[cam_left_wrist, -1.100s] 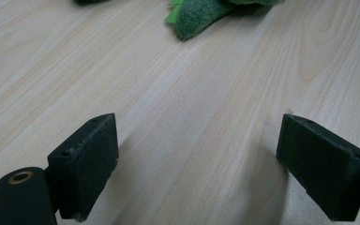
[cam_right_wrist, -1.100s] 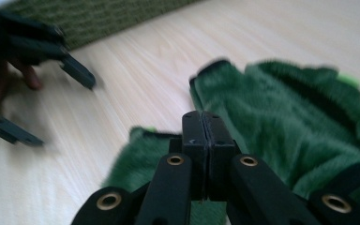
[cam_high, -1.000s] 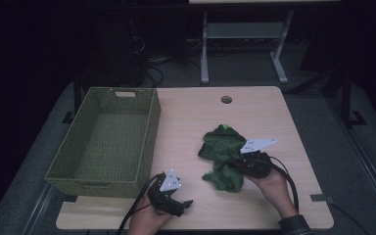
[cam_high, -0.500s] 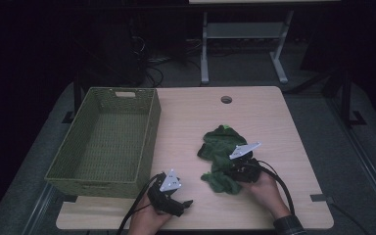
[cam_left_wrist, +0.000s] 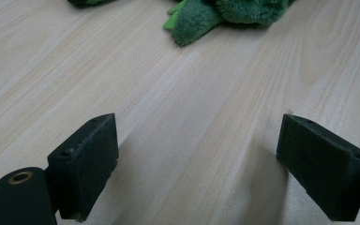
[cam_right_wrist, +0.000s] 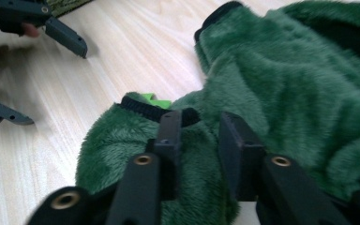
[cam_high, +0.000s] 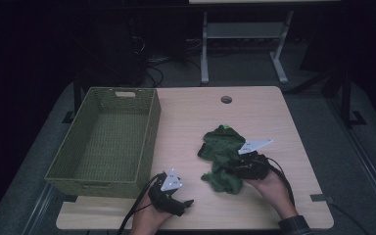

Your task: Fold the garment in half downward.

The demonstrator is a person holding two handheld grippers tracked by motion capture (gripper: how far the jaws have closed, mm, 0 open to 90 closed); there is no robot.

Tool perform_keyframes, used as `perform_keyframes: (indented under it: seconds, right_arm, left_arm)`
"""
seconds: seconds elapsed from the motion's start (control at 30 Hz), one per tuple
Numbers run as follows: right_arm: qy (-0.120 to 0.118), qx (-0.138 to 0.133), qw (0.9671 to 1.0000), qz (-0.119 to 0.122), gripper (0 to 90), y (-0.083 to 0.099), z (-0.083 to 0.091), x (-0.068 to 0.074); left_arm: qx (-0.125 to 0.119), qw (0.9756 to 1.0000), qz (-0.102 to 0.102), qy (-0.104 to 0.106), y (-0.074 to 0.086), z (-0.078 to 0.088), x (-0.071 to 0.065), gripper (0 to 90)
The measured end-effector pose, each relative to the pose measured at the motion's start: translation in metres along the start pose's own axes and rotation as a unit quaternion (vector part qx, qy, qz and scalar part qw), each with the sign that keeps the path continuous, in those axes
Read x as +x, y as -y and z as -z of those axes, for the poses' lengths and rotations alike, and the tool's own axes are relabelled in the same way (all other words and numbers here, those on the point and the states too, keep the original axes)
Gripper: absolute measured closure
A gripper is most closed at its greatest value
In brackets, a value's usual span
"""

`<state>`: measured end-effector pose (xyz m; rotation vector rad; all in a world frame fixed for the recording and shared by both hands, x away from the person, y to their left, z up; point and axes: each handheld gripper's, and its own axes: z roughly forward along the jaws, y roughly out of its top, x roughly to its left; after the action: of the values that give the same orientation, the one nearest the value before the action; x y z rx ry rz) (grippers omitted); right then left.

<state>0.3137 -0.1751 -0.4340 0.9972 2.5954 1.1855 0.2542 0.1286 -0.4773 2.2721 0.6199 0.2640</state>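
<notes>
Pale wooden tabletop (cam_high: 191, 122) carries a green plush garment (cam_high: 221, 147) at centre right, the wicker basket (cam_high: 103, 142) at left. Right gripper (cam_right_wrist: 198, 129), jaws just parted over the fleece, should be closed on a thick fold; left gripper (cam_left_wrist: 194, 140) is held wide apart, empty.

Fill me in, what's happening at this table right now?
A person works a handheld gripper in each hand at a wooden table. The right gripper is down on a green fleece garment; its jaws have just been opening, with a fold of fleece between them. The left gripper rests open near the front edge, nothing between its jaws. A green woven basket stands at the table's left with nothing in it.
</notes>
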Motion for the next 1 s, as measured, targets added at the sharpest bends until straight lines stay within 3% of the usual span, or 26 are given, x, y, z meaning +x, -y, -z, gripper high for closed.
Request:
perform_keyframes:
  seconds: [0.2,0.37,0.67,0.87,1.0]
  right_arm:
    - [0.014,-0.009,0.9999,-0.002,51.5,-0.003,0.007,-0.004]
    - [0.024,-0.019,0.9995,0.003,50.5,-0.006,0.014,-0.012]
    - [0.047,-0.035,0.9982,-0.014,49.0,-0.015,0.026,-0.027]
    - [0.056,-0.031,0.9977,-0.019,48.9,-0.022,0.029,-0.039]
    - [0.058,-0.033,0.9975,-0.023,48.4,-0.026,0.03,-0.045]
  left_arm:
    - [0.006,0.9999,0.003,0.012,-0.007,-0.003,0.002,13.9]
    - [0.005,0.9999,-0.001,0.015,-0.019,-0.004,0.005,14.7]
    - [-0.014,0.9995,0.003,0.028,-0.056,-0.009,0.024,24.3]
    - [-0.023,0.9994,0.006,0.024,-0.08,-0.011,0.038,32.9]
    - [-0.034,0.9992,-0.004,0.019,-0.099,-0.014,0.048,39.0]
